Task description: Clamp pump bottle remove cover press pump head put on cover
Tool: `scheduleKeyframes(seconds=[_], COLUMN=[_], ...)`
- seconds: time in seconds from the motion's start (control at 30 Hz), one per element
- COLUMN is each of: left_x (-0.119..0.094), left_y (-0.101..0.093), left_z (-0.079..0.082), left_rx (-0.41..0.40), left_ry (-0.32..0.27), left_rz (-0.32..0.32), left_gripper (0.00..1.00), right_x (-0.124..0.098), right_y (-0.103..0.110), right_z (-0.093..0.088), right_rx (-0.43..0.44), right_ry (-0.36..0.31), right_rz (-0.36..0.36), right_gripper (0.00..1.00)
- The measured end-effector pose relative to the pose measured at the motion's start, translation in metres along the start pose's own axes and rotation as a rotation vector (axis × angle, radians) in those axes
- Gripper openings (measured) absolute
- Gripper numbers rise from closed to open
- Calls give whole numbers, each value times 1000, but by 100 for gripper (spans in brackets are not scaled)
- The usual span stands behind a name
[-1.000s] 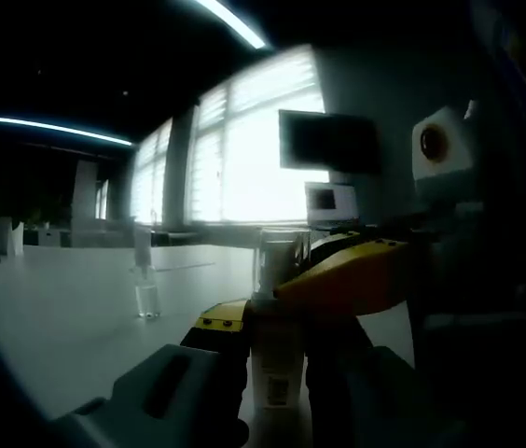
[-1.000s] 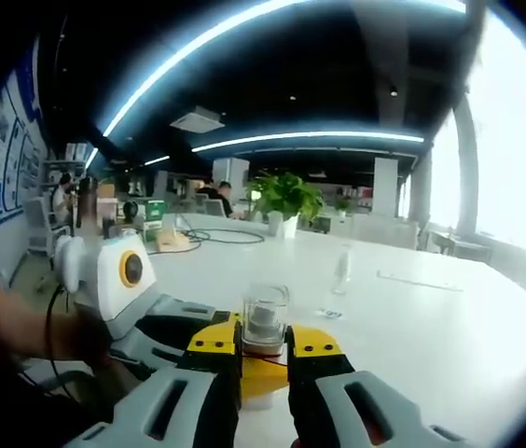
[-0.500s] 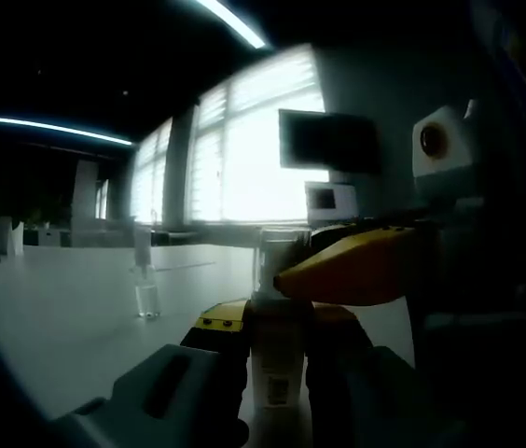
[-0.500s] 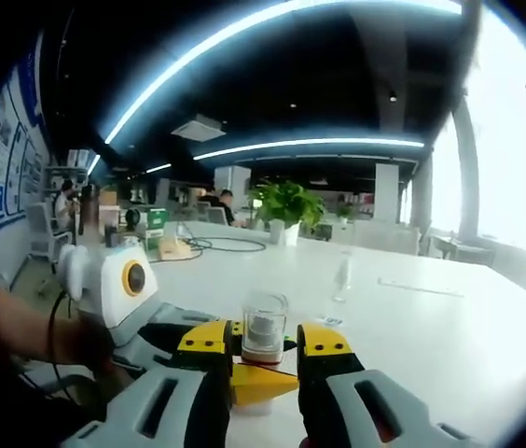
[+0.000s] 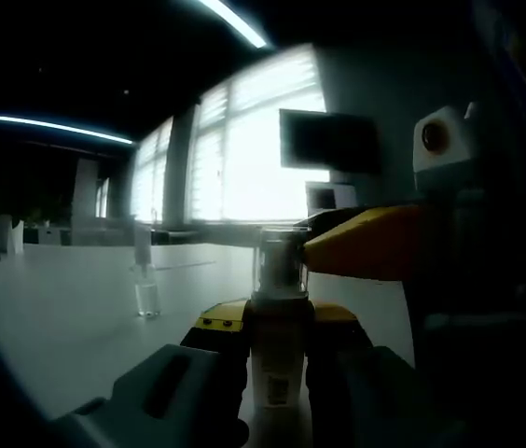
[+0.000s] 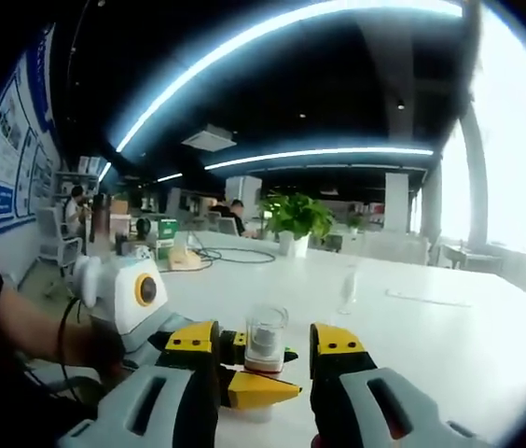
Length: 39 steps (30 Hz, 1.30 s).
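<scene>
The left gripper (image 5: 277, 338) is clenched on the pump bottle (image 5: 276, 359), standing upright on the white table (image 5: 67, 317), clear cover (image 5: 280, 257) on. Just beside the bottle, the right gripper (image 6: 265, 343) hangs released. Farther off stands a small clear bottle (image 5: 145, 285).

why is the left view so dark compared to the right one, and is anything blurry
Left gripper view faces bright windows, so the pump bottle and the left tool sit backlit and dim. Right gripper view is evenly lit by ceiling strips; the right tool shows clearly, edges bent by fisheye.
</scene>
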State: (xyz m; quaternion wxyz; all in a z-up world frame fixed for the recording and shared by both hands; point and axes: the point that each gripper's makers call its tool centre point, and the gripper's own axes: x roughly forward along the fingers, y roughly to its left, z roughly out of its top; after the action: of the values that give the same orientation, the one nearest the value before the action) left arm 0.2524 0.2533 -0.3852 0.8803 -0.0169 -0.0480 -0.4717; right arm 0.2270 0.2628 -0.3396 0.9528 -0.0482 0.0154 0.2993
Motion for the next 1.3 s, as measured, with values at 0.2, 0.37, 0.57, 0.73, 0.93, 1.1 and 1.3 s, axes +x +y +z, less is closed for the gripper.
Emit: scheduleKeyframes(seconds=[0.2,0.37,0.57,0.73,0.93,1.1,1.3], left_x=[0,0,0,0,-1,0,-1], left_y=[2,2,4,4,6,5,6], left_z=[0,0,0,0,0,0,0], left_rx=[-1,-4,-5,-5,-4,-3,-3], left_ry=[1,1,2,2,2,2,2], left_rz=[5,9,16,21,26,26,29], left_gripper=[14,14,14,14,14,14,14], right_x=[-8,-13,-20,-29,-41,-43,-48], right_y=[-8,-9,-14,-36,-56,-70,-83], right_z=[6,7,7,9,13,-1,-12], right_rx=[-17,-30,-22,-2,2,-2,13], right_ry=[-23,-34,-49,-65,-114,-102,-101], right_rz=[-4,-6,-11,-47,-104,-133,-163], right_gripper=[34,33,33,32,31,31,31])
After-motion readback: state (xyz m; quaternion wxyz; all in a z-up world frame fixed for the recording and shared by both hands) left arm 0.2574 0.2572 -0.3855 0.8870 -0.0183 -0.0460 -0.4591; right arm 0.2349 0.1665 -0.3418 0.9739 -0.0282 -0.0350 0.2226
